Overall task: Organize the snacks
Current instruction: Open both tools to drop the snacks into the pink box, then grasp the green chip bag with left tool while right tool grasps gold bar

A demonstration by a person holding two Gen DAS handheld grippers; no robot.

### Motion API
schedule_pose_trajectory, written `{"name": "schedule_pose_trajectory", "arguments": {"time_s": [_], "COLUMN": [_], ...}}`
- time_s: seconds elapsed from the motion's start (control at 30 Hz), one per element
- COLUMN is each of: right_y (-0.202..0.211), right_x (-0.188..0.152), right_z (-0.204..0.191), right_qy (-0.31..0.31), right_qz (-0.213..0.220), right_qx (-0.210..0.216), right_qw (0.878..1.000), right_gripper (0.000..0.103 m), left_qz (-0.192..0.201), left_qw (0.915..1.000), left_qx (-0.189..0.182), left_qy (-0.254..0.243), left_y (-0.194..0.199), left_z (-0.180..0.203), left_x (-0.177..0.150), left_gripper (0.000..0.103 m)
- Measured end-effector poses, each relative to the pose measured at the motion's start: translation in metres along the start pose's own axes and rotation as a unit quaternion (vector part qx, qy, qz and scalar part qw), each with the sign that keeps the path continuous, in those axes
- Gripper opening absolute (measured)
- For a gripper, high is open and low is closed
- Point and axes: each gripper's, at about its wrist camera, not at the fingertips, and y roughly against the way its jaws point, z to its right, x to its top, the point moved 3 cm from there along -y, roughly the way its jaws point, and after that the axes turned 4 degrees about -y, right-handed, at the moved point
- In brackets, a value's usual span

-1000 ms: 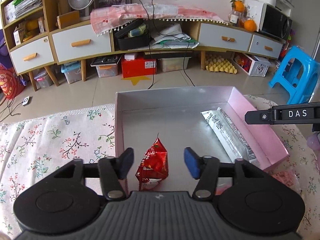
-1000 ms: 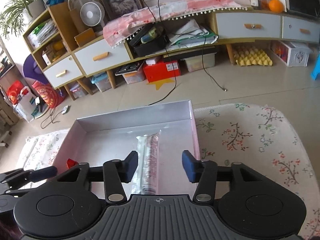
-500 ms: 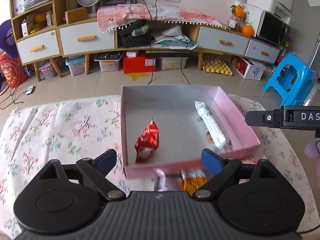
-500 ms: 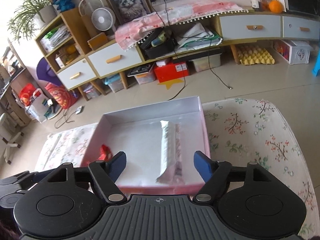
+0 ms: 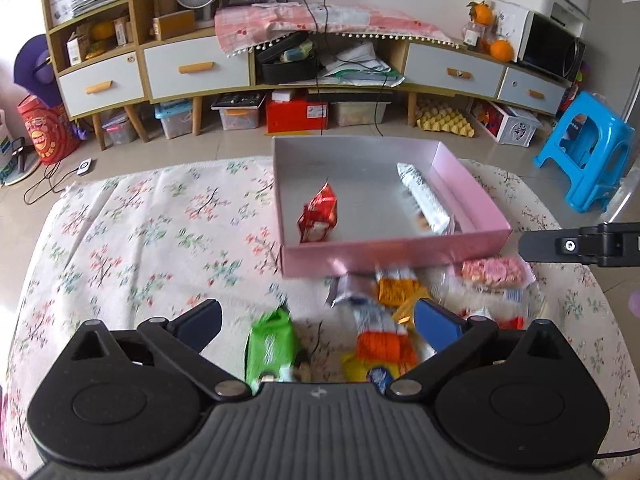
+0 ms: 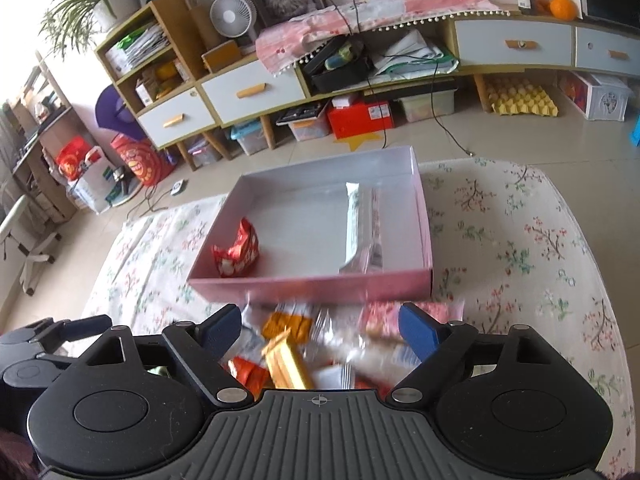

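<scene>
A pink box [image 5: 396,258] [image 6: 312,282] stands on the flowered cloth. Inside it lie a red snack packet [image 5: 318,214] [image 6: 237,250] and a long silver packet [image 5: 426,200] [image 6: 362,232]. In front of the box is a loose pile of snacks: a green packet [image 5: 270,346], orange packets [image 5: 382,344] [image 6: 286,354] and a pink bar [image 5: 494,272]. My left gripper [image 5: 318,324] hangs above the pile, its jaws still opening, nothing between them. My right gripper [image 6: 320,330] is also over the pile, jaws opening and empty; its side shows at the right edge [image 5: 580,244] of the left wrist view.
The flowered cloth [image 5: 140,240] covers a low table. Beyond it are tiled floor, a long sideboard with drawers [image 5: 196,66], storage boxes beneath it, and a blue plastic stool [image 5: 588,152] at the right.
Both grippers let go of their packets inside the box, opened wide and drew back toward me and upward. The snack pile in front of the box has come into view.
</scene>
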Motion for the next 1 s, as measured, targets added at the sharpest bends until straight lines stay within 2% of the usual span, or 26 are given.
{"name": "schedule_pose_trajectory", "arguments": {"time_s": [0.13,0.23,0.37,0.57,0.73,0.87,1.0], "right_y": [0.003,0.003,-0.002,-0.009,-0.014,-0.021,-0.032], "right_x": [-0.014,-0.029,-0.049,-0.07,-0.08,-0.088,-0.094], "right_z": [-0.002,-0.001,-0.004,-0.008,-0.009,-0.015,-0.023], "right_qy": [0.013,0.022,0.061,0.122,0.15,0.185,0.209], "right_qz": [0.001,0.009,0.011,0.025,0.041,0.052,0.05], "right_qx": [-0.001,0.001,-0.006,-0.018,-0.013,-0.016,-0.01], "right_qw": [1.0,1.0,0.998,0.992,0.988,0.981,0.977], "right_gripper": [0.09,0.093,0.094,0.094,0.094,0.094,0.094], "left_qz": [0.0,0.015,0.012,0.02,0.026,0.039,0.036], "left_qw": [0.9999,0.9997,0.9997,0.9995,0.9993,0.9991,0.9994], "left_qx": [0.003,0.01,0.018,0.024,0.008,0.012,0.002], "left_qy": [0.011,0.017,0.009,0.009,0.028,0.011,0.002], "left_y": [0.001,0.002,0.0,-0.001,-0.006,-0.008,-0.011], "left_z": [-0.006,-0.01,-0.011,-0.017,-0.022,-0.021,-0.018], "left_x": [-0.015,-0.028,-0.044,-0.061,-0.074,-0.079,-0.079], "left_gripper": [0.103,0.103,0.103,0.103,0.103,0.102,0.093]}}
